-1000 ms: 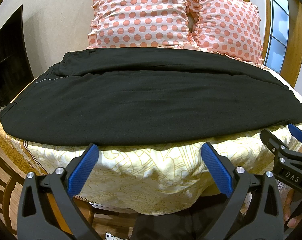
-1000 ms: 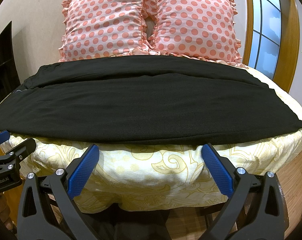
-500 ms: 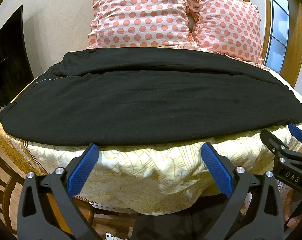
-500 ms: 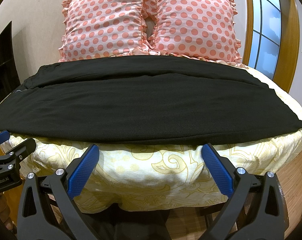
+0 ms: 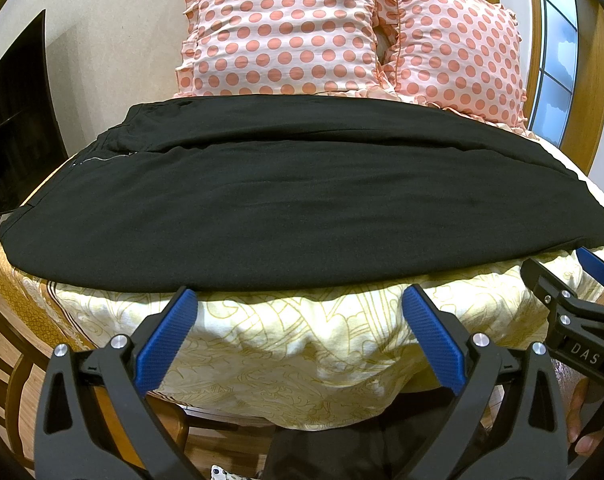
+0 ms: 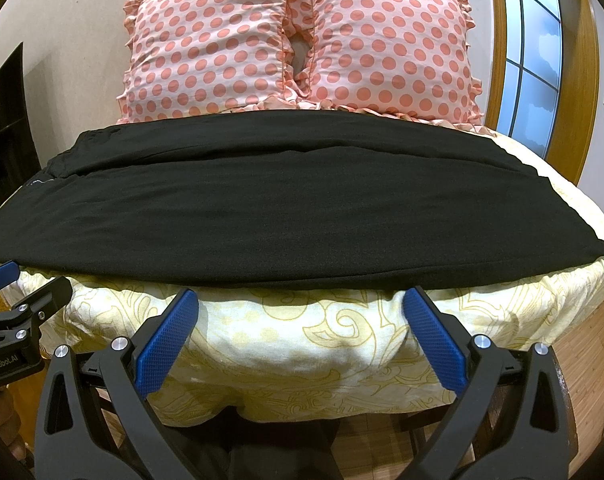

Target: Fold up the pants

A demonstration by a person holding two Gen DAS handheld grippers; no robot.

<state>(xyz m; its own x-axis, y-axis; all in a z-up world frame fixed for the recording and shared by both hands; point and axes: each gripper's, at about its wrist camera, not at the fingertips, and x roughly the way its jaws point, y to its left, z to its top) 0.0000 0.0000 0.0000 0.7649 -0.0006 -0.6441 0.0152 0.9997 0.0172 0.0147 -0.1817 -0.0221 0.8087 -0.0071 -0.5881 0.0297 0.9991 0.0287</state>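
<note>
Beige walls close the room behind a bed [image 5: 286, 344] whose yellow-patterned cover [image 6: 302, 344] hangs over the near edge; a wood-framed window [image 6: 534, 68] stands at the right, a dark screen [image 5: 14, 128] leans at the left wall, and wooden flooring [image 6: 594, 344] shows past the bed's right corner. Black pants [image 5: 302, 200] lie spread flat across the bed from left to right, waist end toward the left (a small zip glints there), one leg lying alongside the other with a long seam line between them, their near edge just short of the mattress edge. Behind the pants, two pink polka-dot pillows [image 6: 294, 44] stand propped side by side against the wall, touching the far edge of the cloth. Left claw [image 5: 302, 330] hangs below the near edge of the pants, its blue pads spread wide apart and gripping nothing. Right claw [image 6: 302, 330] sits likewise in front of the bed cover, jaws wide and bare; each claw shows at the margin of the other's view, clear of the cloth.
</note>
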